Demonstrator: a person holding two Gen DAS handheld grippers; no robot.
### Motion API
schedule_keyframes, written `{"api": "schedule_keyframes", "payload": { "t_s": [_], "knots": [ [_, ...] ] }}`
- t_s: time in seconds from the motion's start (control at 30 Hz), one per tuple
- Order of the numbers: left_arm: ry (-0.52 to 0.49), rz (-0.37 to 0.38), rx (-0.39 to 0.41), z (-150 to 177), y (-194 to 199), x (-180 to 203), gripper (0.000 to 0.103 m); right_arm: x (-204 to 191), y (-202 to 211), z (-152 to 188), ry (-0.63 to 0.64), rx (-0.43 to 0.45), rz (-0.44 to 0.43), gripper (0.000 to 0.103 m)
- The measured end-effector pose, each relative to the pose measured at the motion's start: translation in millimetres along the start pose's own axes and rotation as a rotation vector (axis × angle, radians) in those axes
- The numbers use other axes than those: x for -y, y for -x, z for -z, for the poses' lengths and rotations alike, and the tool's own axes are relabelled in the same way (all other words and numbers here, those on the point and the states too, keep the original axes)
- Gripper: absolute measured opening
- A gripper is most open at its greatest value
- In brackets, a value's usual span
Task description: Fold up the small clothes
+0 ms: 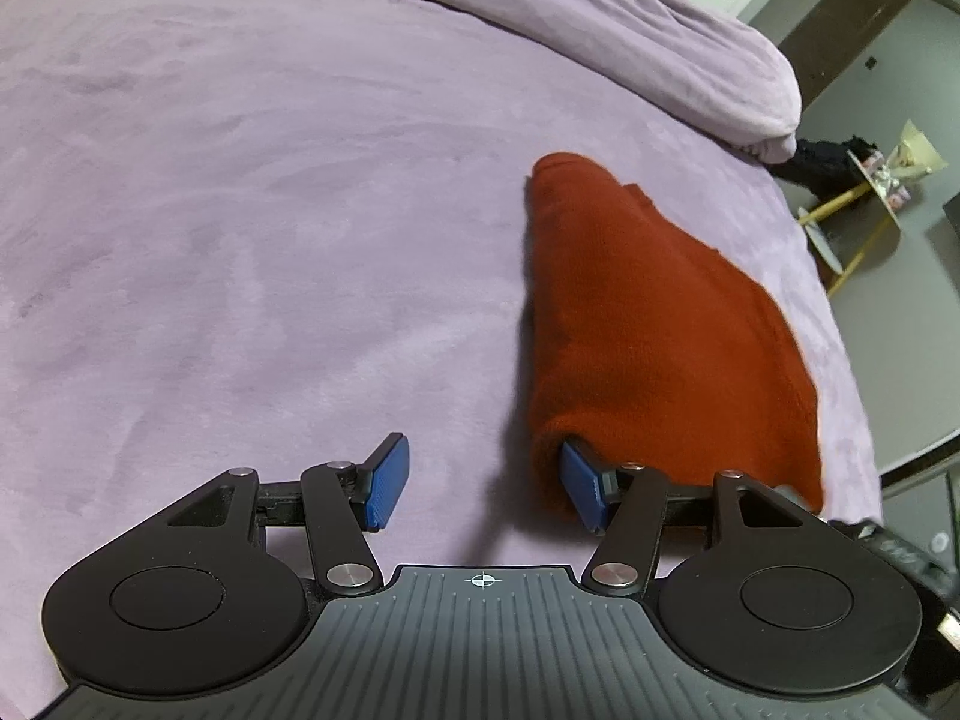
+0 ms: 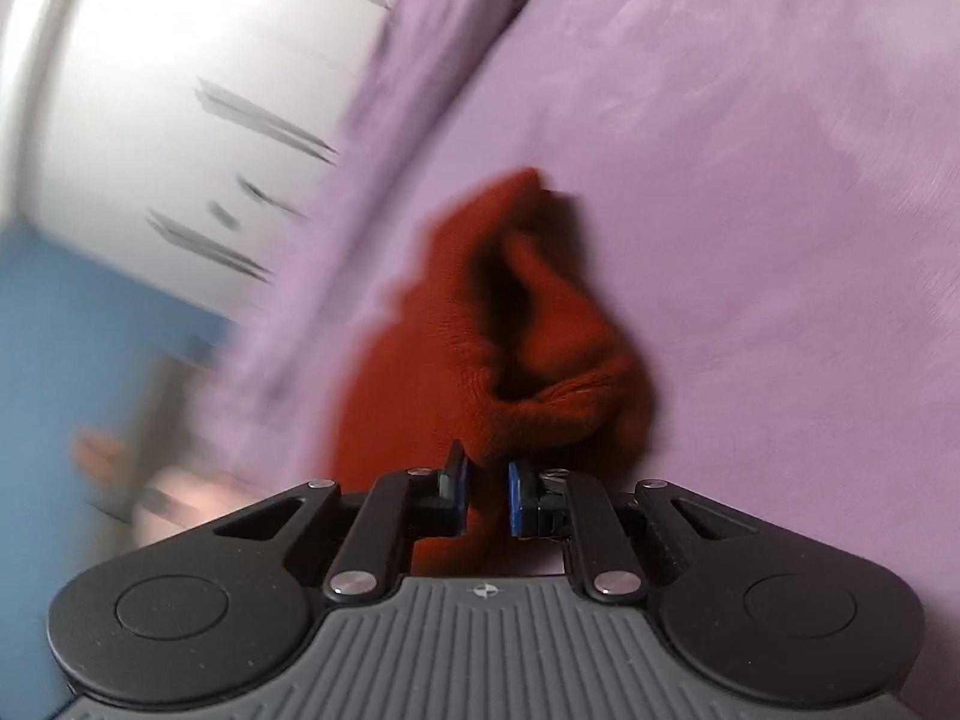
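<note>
Left wrist: L gripper (image 1: 483, 483) wide, red garment (image 1: 648, 324) near bed (image 1: 240, 210) edge

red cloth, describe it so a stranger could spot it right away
Start at the wide purple bed. On its right part lies the red cloth, a rumpled knit lump. It is the only red thing on the purple cover, and the right gripper pinches its near edge.

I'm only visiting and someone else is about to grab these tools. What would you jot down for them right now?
Left hand-held gripper: open, one finger tucked into the near edge of the rust-red knit garment.
Right hand-held gripper: shut on the same garment's fabric; view blurred.
Garment lies partly folded near the edge of the purple bedspread.
Left: finish the fold, flatten it.
</note>
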State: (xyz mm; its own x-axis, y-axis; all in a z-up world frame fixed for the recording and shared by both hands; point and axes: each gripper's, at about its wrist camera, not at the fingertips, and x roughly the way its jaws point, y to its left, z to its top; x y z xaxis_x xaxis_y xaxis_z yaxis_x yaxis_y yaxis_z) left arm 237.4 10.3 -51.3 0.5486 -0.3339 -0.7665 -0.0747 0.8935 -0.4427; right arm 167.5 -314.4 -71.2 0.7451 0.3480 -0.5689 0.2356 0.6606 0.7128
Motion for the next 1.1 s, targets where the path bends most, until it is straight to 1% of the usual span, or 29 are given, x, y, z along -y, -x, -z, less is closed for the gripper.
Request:
{"api": "schedule_keyframes", "payload": {
  "t_s": [0.03,0.07,0.13,0.2,0.27,0.33,0.4,0.43,0.47,0.57,0.6,0.63,0.67,0.73,0.77,0.8,0.83,0.87,0.93,0.97,1.0,1.03,1.07,1.1],
  "knots": [
    [-0.011,-0.027,0.014,0.7,1.1,-0.5,0.06,-1.2,-1.1,1.8,0.031,-0.001,0.016,0.012],
    [-0.016,-0.058,0.034,0.5,2.5,-1.9,0.06,-3.3,0.0,2.8,0.051,0.003,0.019,0.012],
    [-0.003,-0.081,0.044,-3.4,4.0,-8.3,0.06,-8.6,1.6,2.2,0.084,0.005,0.028,0.012],
    [0.041,-0.055,0.039,-7.9,7.5,-13.7,0.06,-10.3,2.1,0.5,0.075,-0.004,0.014,0.015],
    [0.046,-0.02,0.036,-12.2,10.8,-12.5,0.061,-10.3,4.7,-3.3,0.069,-0.009,0.004,0.02],
    [0.01,0.0,0.044,-15.9,13.2,-4.0,0.063,-13.1,10.3,-3.9,0.101,0.017,0.019,0.022],
    [-0.036,0.01,0.051,-19.7,11.0,7.3,0.065,-19.9,17.2,-4.7,0.134,0.046,0.045,0.026],
    [-0.054,0.011,0.05,-21.3,8.0,13.5,0.065,-21.9,19.8,-6.0,0.138,0.058,0.06,0.031],
    [-0.068,0.013,0.043,-22.4,4.5,18.8,0.065,-24.2,21.2,-8.2,0.145,0.064,0.085,0.035],
    [-0.119,0.014,0.011,-21.4,-7.2,32.5,0.065,-33.0,24.0,-13.5,0.198,0.105,0.143,0.04],
    [-0.14,-0.001,0.003,-20.4,-11.9,36.0,0.066,-35.4,24.2,-15.8,0.217,0.116,0.159,0.04],
    [-0.158,-0.019,0.006,-19.1,-15.3,38.4,0.069,-38.7,24.3,-18.2,0.235,0.128,0.162,0.04],
    [-0.173,-0.031,0.009,-18.5,-17.8,39.7,0.071,-41.2,23.1,-21.7,0.244,0.131,0.147,0.04],
    [-0.183,-0.037,0.011,-17.8,-19.0,39.2,0.074,-44.6,14.3,-27.8,0.263,0.094,0.108,0.04],
    [-0.175,-0.033,0.008,-18.4,-19.2,37.4,0.074,-46.0,5.4,-29.3,0.291,0.055,0.08,0.04],
    [-0.165,-0.028,0.003,-18.8,-18.4,34.1,0.074,-46.2,-3.8,-29.5,0.318,0.022,0.084,0.04],
    [-0.154,-0.023,-0.002,-19.9,-17.0,31.9,0.073,-46.4,-11.6,-29.2,0.344,-0.007,0.104,0.028],
    [-0.146,-0.021,-0.001,-20.9,-14.7,30.6,0.073,-44.0,-15.4,-30.1,0.339,-0.024,0.083,0.019],
    [-0.142,-0.027,0.017,-23.6,-10.4,27.8,0.071,-30.4,-12.1,-36.3,0.233,-0.031,-0.031,0.018],
    [-0.144,-0.036,0.022,-25.3,-10.7,26.4,0.071,-22.1,-10.0,-39.4,0.19,-0.026,-0.059,0.018],
    [-0.147,-0.041,0.019,-26.8,-13.4,25.0,0.071,-15.7,-9.8,-41.6,0.179,-0.021,-0.031,0.018],
    [-0.15,-0.052,0.01,-27.9,-17.5,23.3,0.071,-12.1,-12.0,-42.0,0.209,-0.023,0.035,0.018],
    [-0.155,-0.072,-0.003,-28.5,-21.8,22.3,0.07,-11.1,-13.9,-41.2,0.25,-0.028,0.081,0.02],
    [-0.169,-0.101,-0.023,-29.3,-26.5,21.0,0.068,-12.6,-13.1,-41.0,0.285,-0.028,0.096,0.022]
  ]
}}
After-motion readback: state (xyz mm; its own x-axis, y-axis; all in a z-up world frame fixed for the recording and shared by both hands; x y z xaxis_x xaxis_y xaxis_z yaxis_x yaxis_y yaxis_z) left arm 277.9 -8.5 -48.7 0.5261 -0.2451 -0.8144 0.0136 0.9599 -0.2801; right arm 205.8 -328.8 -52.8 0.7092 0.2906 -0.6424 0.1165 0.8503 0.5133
